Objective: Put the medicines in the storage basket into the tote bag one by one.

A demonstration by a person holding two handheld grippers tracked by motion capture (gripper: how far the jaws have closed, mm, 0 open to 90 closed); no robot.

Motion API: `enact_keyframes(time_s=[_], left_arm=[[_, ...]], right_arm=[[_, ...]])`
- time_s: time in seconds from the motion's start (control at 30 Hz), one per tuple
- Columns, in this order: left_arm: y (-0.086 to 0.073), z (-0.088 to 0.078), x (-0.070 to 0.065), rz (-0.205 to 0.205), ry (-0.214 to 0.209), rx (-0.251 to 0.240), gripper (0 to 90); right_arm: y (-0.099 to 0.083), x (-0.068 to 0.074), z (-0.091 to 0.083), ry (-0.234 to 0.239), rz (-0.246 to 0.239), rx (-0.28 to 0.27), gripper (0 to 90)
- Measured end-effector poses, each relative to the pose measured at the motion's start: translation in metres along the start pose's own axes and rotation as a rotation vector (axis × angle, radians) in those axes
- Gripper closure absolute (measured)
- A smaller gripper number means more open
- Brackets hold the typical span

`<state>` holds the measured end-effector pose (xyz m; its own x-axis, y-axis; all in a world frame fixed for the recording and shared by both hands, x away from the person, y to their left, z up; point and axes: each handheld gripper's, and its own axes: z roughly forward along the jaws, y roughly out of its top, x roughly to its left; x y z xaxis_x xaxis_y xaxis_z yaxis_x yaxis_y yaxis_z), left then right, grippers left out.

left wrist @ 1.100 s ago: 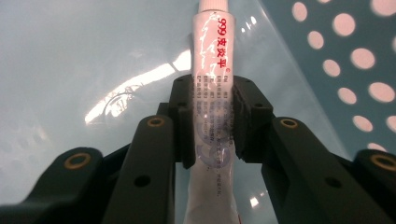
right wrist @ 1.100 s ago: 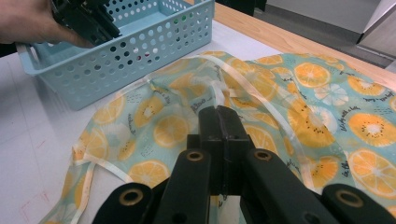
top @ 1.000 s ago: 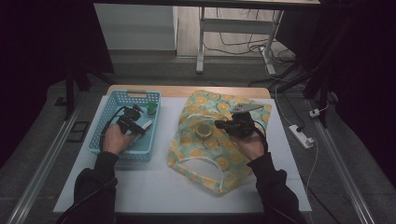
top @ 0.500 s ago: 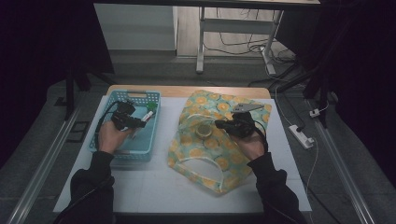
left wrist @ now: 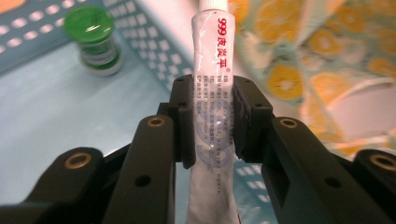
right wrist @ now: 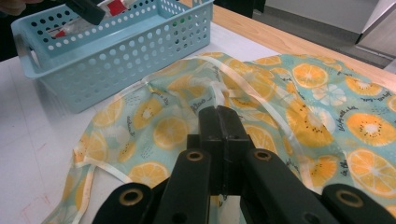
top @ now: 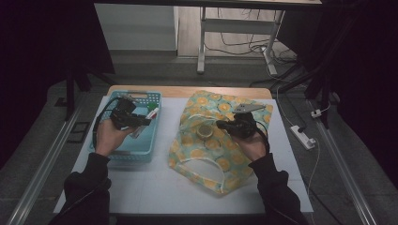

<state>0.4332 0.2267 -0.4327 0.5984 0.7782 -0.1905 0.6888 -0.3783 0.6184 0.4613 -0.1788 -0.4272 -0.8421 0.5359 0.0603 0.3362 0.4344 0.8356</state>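
Tube (left wrist: 211, 93): white, crimped, cap end up at the top centre of the left gripper view. Red print reads "999" with three red Chinese characters after it; grey small print below, too fine to read; a blue ring mark lower down, between the pads. My left gripper (left wrist: 212, 119) is clamped on the tube about mid-length, pads pressing both flat sides, jaws only as wide as the tube. In the high view the tube (top: 144, 123) sits left of centre, held over the basket (top: 123, 152), a pale blue perforated one.

Bottle (left wrist: 96, 41): small, green cap, upper left of the left gripper view, standing on the basket floor; its label unreadable.

Bag (right wrist: 327, 116): teal cloth with orange slices and small script I cannot make out, spread across the centre and right of the right gripper view, white cord along its mouth. My right gripper (right wrist: 219, 135) has its jaws fully together, pinching a fold of the bag at its mouth. In the high view it (top: 224, 125) lies centre-right, on the bag.
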Motion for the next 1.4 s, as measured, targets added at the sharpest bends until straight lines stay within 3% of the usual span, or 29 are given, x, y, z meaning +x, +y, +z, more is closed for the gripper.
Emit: enact_keyframes(time_s=[0.43, 0.6, 0.83, 1.07, 1.4], left_arm=[[0.003, -0.005, -0.033, 0.073, -0.1, -0.042, 71.0], [0.007, 0.001, -0.051, 0.119, -0.121, -0.026, 71.0], [0.011, 0.008, -0.066, 0.152, -0.146, -0.022, 70.9], [0.016, 0.023, -0.08, 0.174, -0.196, -0.015, 71.0], [0.026, 0.054, -0.101, 0.21, -0.236, 0.023, 70.9]], right_arm=[[0.003, 0.001, -0.003, -0.005, -0.004, -0.012, 90.0], [0.003, 0.001, -0.004, -0.007, -0.004, -0.019, 90.0], [0.003, 0.001, -0.005, -0.006, -0.003, -0.02, 90.0], [0.004, 0.001, -0.005, -0.008, -0.004, -0.02, 90.0], [0.004, 0.001, -0.006, -0.009, -0.004, -0.029, 90.0]])
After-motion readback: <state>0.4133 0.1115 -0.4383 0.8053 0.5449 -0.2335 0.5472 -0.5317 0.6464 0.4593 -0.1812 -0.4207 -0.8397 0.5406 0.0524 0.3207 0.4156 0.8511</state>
